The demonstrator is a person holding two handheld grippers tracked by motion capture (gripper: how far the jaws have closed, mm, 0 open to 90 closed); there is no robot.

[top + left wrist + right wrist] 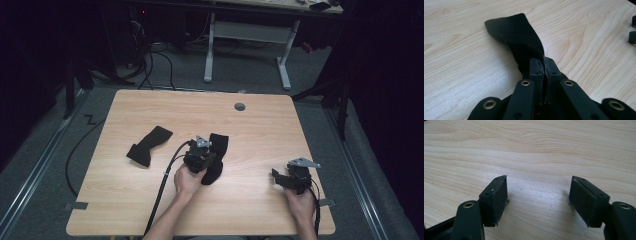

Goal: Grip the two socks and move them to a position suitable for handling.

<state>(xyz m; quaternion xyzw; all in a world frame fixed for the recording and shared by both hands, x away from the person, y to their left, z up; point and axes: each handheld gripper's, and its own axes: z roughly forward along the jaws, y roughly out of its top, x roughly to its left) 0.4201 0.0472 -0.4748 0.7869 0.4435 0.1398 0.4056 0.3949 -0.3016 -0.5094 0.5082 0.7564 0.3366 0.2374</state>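
Two claws: left claw point(543, 65) clenched on black sock point(516, 32), right claw point(537, 197) released.

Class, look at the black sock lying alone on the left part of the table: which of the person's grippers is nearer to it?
Left. The left gripper sits just right of that sock, clamped on the other sock. The right gripper rests open near the table's right edge.
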